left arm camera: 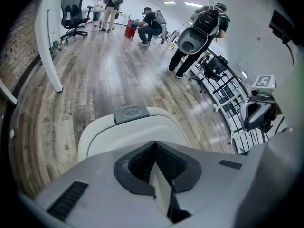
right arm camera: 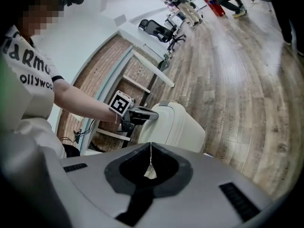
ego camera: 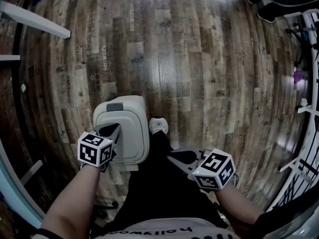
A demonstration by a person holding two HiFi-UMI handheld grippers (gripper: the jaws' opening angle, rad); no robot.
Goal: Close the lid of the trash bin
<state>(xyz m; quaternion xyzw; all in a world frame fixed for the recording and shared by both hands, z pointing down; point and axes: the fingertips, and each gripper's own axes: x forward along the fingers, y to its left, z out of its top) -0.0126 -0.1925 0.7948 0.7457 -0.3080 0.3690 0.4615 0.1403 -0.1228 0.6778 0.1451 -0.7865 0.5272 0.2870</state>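
Observation:
The beige trash bin stands on the wood floor just in front of the person's feet, and its lid lies down flat. A grey push button sits at the lid's far edge. My left gripper is shut with nothing in it, its tips over the near part of the lid; whether they touch it I cannot tell. The right gripper view shows the left gripper level with the top of the bin. My right gripper is shut and empty, to the right of the bin, above the person's black trousers.
The person's white shoe is right next to the bin. A white post and a brick wall stand to the left, a white metal rack to the right. Office chairs and several people are at the far end of the room.

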